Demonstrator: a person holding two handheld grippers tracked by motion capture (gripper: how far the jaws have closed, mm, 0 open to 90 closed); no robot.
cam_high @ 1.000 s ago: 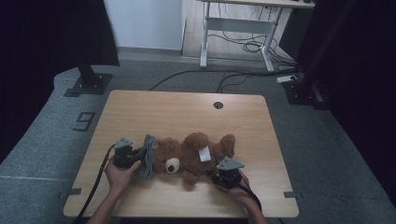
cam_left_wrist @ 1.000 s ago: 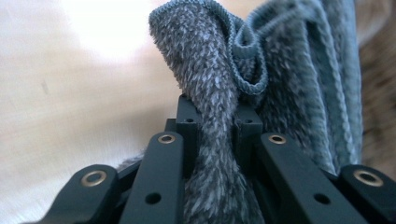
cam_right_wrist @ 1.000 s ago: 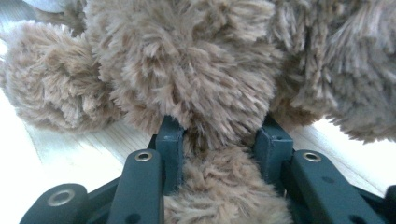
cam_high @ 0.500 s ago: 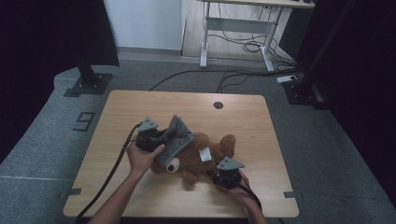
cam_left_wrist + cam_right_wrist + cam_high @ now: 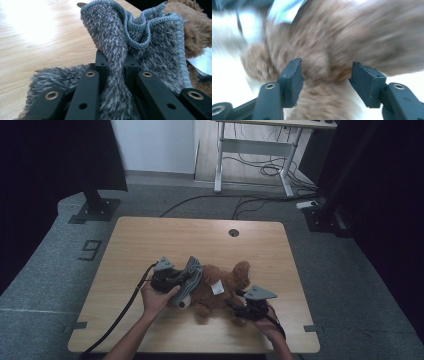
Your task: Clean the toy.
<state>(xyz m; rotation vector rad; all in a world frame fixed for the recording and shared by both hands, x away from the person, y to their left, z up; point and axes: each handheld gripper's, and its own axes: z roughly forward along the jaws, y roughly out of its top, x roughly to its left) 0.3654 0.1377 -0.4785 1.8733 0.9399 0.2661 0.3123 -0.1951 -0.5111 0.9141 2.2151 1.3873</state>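
The left hand-held gripper [image 5: 113,62] pinches a shaggy grey cloth [image 5: 150,42] over the furry brown bear [image 5: 222,282]; the right hand-held gripper [image 5: 325,75], jaws just opening, straddles its limb on the wooden table [image 5: 150,240].

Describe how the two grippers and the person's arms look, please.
Both grippers, left and right, are black, each topped by a grey three-cornered plate. The jaws are black bars with brass-ringed holes. A black cable trails from the left one. The forearms show no sleeves.

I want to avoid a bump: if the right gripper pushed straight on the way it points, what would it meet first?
Most likely the brown plush toy: its furry limb already lies between the right gripper and its spread fingers, with the body directly beyond. The view is blurred, so depth is uncertain.
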